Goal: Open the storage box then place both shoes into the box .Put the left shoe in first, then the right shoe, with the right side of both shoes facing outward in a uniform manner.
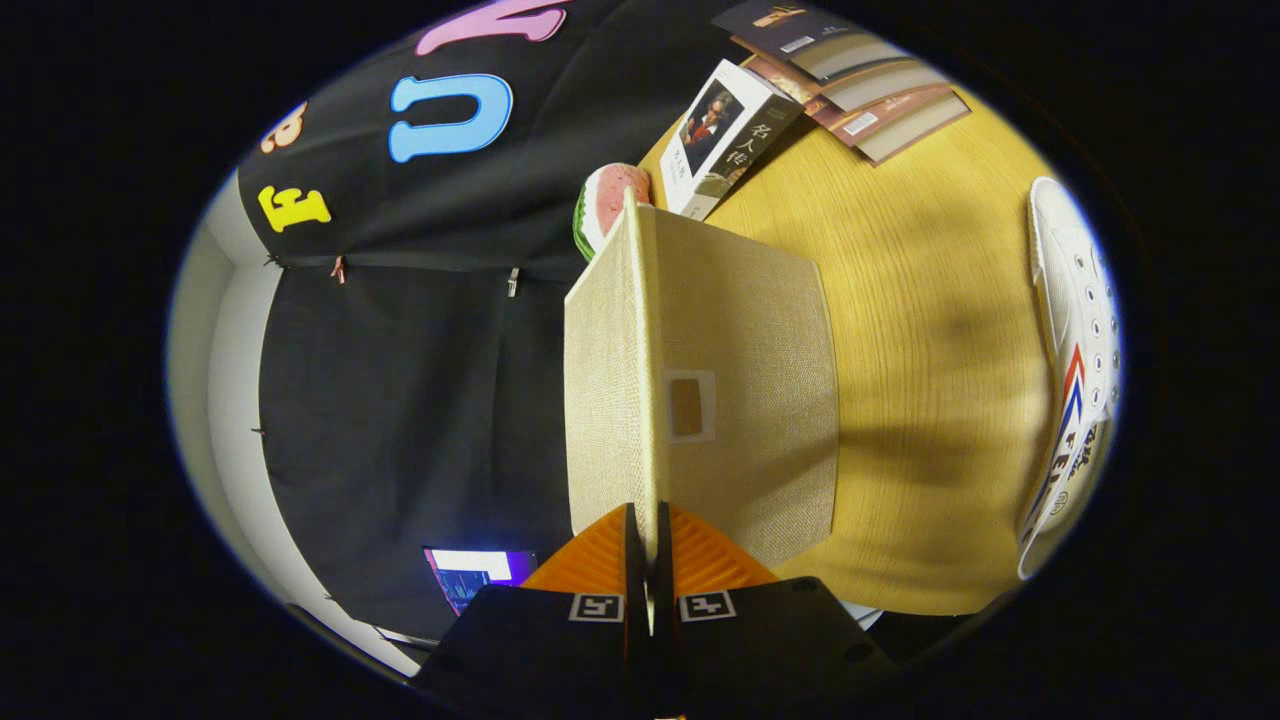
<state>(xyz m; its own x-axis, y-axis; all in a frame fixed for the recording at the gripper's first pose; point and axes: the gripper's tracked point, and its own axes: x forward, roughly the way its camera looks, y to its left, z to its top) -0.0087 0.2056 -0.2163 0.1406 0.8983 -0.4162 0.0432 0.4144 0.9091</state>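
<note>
Pinching the edge of the storage box's lid, the gripper has its two fingers closed on that thin panel, one on each face, and the view is rolled sideways so the wooden table runs up the far side. The lid stands edge-on straight ahead of the fingers, with the box body and its small label window just beyond. The woven fabric over board looks light and fairly stiff, so I judge it will swing freely but could flex or slip if taken by a corner; a hold at mid-edge, as here, seems soundest. A white canvas shoe lies on the table well apart from the box, soft and easy to crush, probably best gripped at the heel collar or the side wall. Beyond the box sit a watermelon slice and several books
</note>
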